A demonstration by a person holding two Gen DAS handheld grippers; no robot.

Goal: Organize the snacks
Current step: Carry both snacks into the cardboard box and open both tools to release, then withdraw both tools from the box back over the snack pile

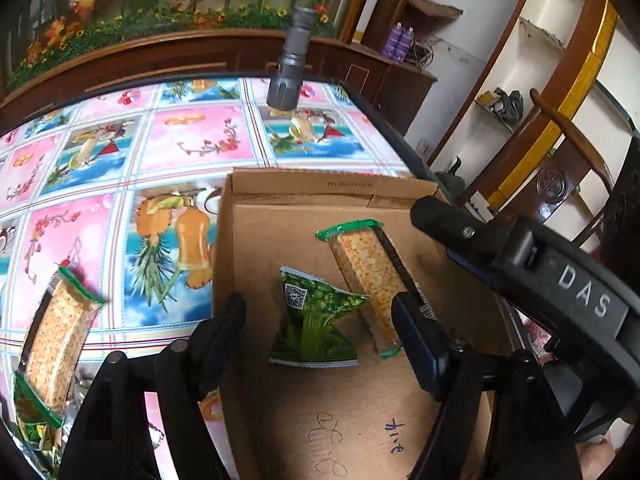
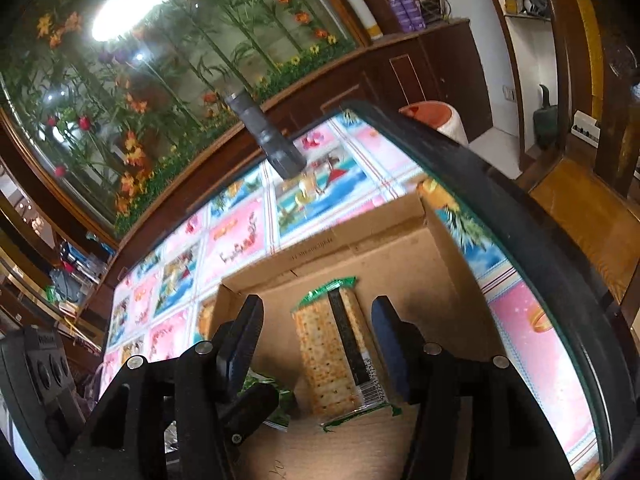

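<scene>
An open cardboard box [image 1: 400,412] sits on the table's right part. On its floor lie a green snack packet [image 1: 316,320] and a long cracker packet [image 1: 368,276]. My left gripper [image 1: 320,324] hovers over the green packet, open, its pads clear of it. My right gripper [image 2: 316,332] is open above the cracker packet [image 2: 324,356], which lies flat between its fingers, untouched. One of the right gripper's fingers [image 1: 432,212] crosses the left wrist view over the box's right side. A second cracker packet [image 1: 56,340] rests on the tablecloth to the left of the box.
A grey cylinder [image 1: 288,68] stands at the far edge of the table with the flowered cloth [image 1: 192,140]. More packets [image 1: 32,420] lie at the near left. Beyond the table's right edge are a wooden chair [image 1: 560,176] and an orange-topped bin [image 2: 436,116].
</scene>
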